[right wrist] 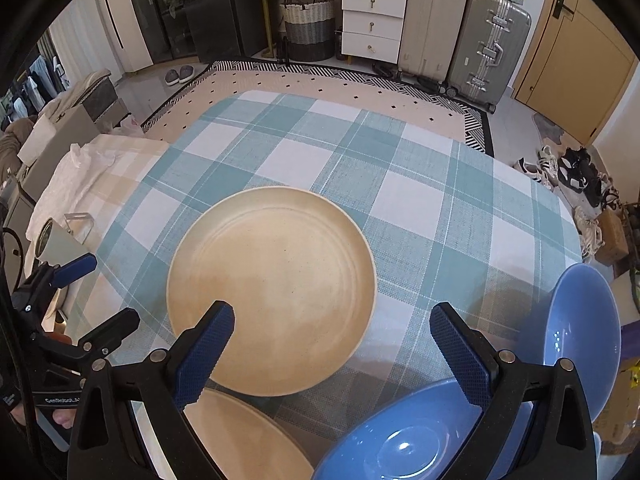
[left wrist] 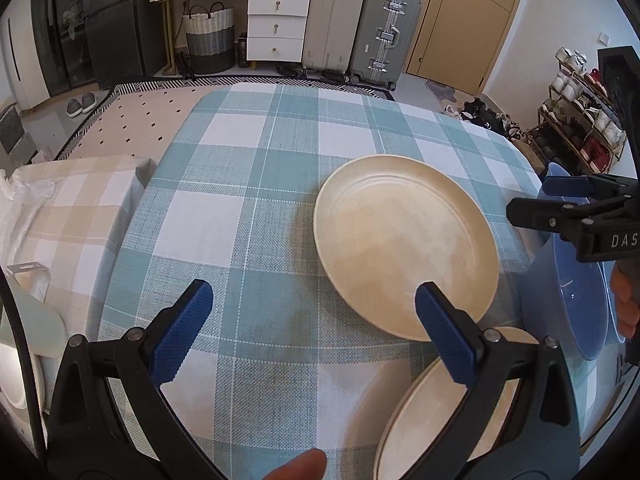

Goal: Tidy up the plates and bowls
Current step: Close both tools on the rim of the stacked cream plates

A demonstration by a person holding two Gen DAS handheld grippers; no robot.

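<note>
A cream plate (left wrist: 404,240) (right wrist: 272,292) lies on the teal checked tablecloth (left wrist: 248,184) (right wrist: 420,184). A second cream plate (left wrist: 424,424) (right wrist: 240,440) lies nearer the front edge. Two blue bowls stand at the right: one near the front (right wrist: 400,440) and one farther right (right wrist: 580,332), seen also in the left wrist view (left wrist: 576,288). My left gripper (left wrist: 314,336) is open and empty above the cloth, left of the plates. My right gripper (right wrist: 332,352) is open and empty, hovering over the near edge of the far plate and the front bowl.
A beige checked cloth (left wrist: 72,216) covers a lower surface at the left, with a metal bracket (left wrist: 24,270). Behind the table are a patterned rug (right wrist: 340,92), suitcases (left wrist: 360,24), white drawers (left wrist: 276,26), a basket (left wrist: 210,38) and a shoe rack (left wrist: 580,120).
</note>
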